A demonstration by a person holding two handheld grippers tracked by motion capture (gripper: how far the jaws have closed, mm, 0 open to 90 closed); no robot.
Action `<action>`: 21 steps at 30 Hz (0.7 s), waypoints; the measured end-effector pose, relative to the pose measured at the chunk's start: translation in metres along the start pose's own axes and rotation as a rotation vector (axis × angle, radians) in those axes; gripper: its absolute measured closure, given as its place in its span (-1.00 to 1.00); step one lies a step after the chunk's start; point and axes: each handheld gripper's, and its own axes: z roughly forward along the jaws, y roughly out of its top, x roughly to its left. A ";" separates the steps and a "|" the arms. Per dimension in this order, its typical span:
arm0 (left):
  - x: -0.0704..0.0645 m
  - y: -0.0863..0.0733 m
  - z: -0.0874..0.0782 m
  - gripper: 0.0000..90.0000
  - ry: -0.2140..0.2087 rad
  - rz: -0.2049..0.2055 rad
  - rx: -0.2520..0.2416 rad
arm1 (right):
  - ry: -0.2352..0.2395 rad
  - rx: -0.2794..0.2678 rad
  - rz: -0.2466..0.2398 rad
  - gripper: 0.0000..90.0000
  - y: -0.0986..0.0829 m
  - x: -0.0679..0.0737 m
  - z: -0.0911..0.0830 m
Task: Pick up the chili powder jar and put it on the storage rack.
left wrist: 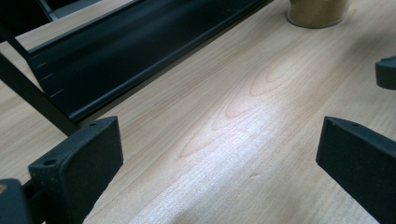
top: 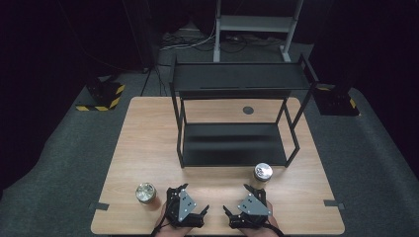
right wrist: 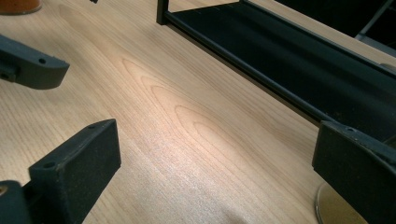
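Two cans with silver tops stand on the wooden table (top: 148, 143): one with an orange-brown side (top: 146, 192) at the front left, one with a golden side (top: 263, 173) just in front of the black two-tier rack (top: 237, 81). My left gripper (top: 195, 197) rests open near the front edge, right of the orange can and angled toward the golden can (left wrist: 317, 11). My right gripper (top: 236, 197) rests open beside it. Bare wood lies between the left gripper's (left wrist: 219, 154) jaws and between the right gripper's (right wrist: 215, 154) jaws. The golden can's base (right wrist: 336, 210) sits by the right jaw.
The rack's lower shelf (left wrist: 130, 51) (right wrist: 299, 60) runs across the table behind both grippers. The orange can's base (right wrist: 16, 5) shows far off. A round grommet (top: 248, 110) sits behind the rack. Grey carpet surrounds the table, with cables and a metal stand at the back.
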 end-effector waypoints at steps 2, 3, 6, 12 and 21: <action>-0.001 0.000 0.000 -0.98 0.000 0.006 0.000 | 0.005 0.001 0.002 -1.00 0.000 -0.001 0.000; -0.001 0.001 0.000 -0.98 0.001 0.009 0.004 | 0.008 0.000 0.008 -1.00 0.000 -0.002 0.000; -0.001 0.001 0.001 -0.98 -0.006 0.018 0.006 | 0.012 -0.004 0.000 -1.00 -0.001 -0.002 0.000; -0.002 0.000 0.000 -0.98 -0.001 0.016 0.002 | 0.006 -0.002 -0.004 -1.00 0.000 -0.001 0.000; 0.001 -0.001 -0.001 -0.98 -0.007 -0.003 -0.003 | 0.005 -0.012 0.004 -1.00 -0.002 -0.001 -0.001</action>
